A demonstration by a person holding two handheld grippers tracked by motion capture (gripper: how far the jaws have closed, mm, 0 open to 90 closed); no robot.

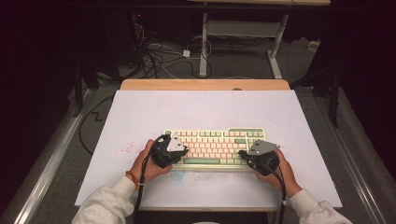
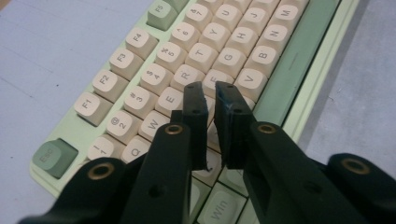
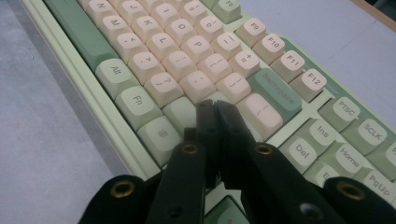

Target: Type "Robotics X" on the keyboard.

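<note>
A pale green keyboard (image 1: 215, 144) with cream and green keys lies on the white table mat (image 1: 201, 109), near its front. My left gripper (image 1: 184, 150) hovers over the keyboard's left end. In the left gripper view its jaws (image 2: 210, 88) stand a narrow slit apart above the letter keys (image 2: 205, 42), with nothing between them. My right gripper (image 1: 243, 154) is over the keyboard's right end. In the right gripper view its jaws (image 3: 215, 105) are shut together, empty, above the keys (image 3: 177, 51) near the green Backspace key (image 3: 278, 95).
The mat covers a wooden table whose far edge (image 1: 205, 84) shows. Red specks (image 1: 123, 150) mark the mat left of the keyboard. Beyond the table, cables (image 1: 163, 56) and a white desk frame (image 1: 203, 42) stand on the dark floor.
</note>
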